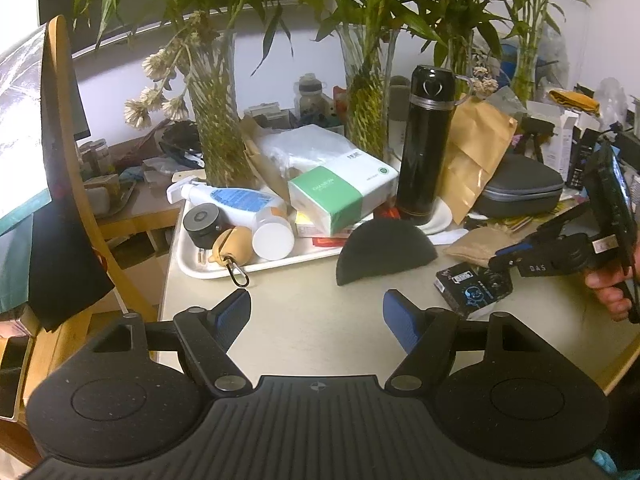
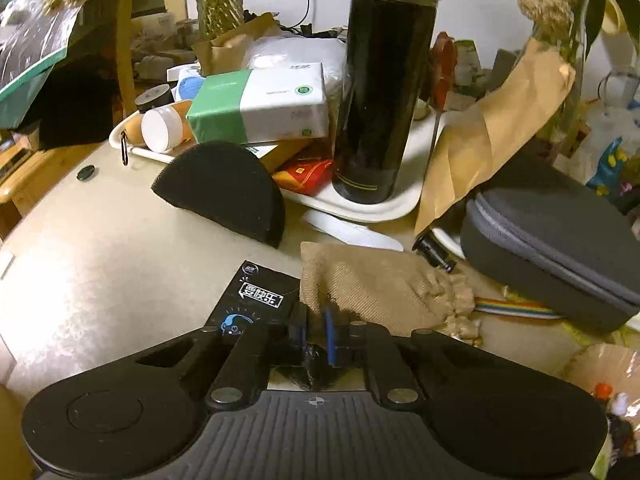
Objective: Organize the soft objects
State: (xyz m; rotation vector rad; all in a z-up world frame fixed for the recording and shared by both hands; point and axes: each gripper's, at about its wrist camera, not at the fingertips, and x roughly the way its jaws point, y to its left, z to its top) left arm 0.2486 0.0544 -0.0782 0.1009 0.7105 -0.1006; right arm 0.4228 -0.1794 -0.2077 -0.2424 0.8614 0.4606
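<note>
Cluttered bench (image 2: pixel 100 248): the right fingers (image 2: pixel 316 332) are pinched shut on the near edge of the one burlap pouch (image 2: pixel 380 288), so lift slowly, since only a fold of cloth is caught. One foam half-disc (image 1: pixel 386 250) lies ahead of the open, empty left fingers (image 1: pixel 316 316), just beyond their tips

Coarse tan woven cloth on the drawstring pouch (image 2: pixel 376 292), frayed at the mouth. Porous matt black foam in the half-round pad (image 2: pixel 224 192). Glossy black finish on the flask (image 2: pixel 380 92), with a dull metal band. Smooth, faintly shiny pale counter (image 2: pixel 100 260). Creased brown paper bag (image 2: pixel 492 128). Matt grey fabric-covered zip case (image 2: pixel 552 240).
</note>
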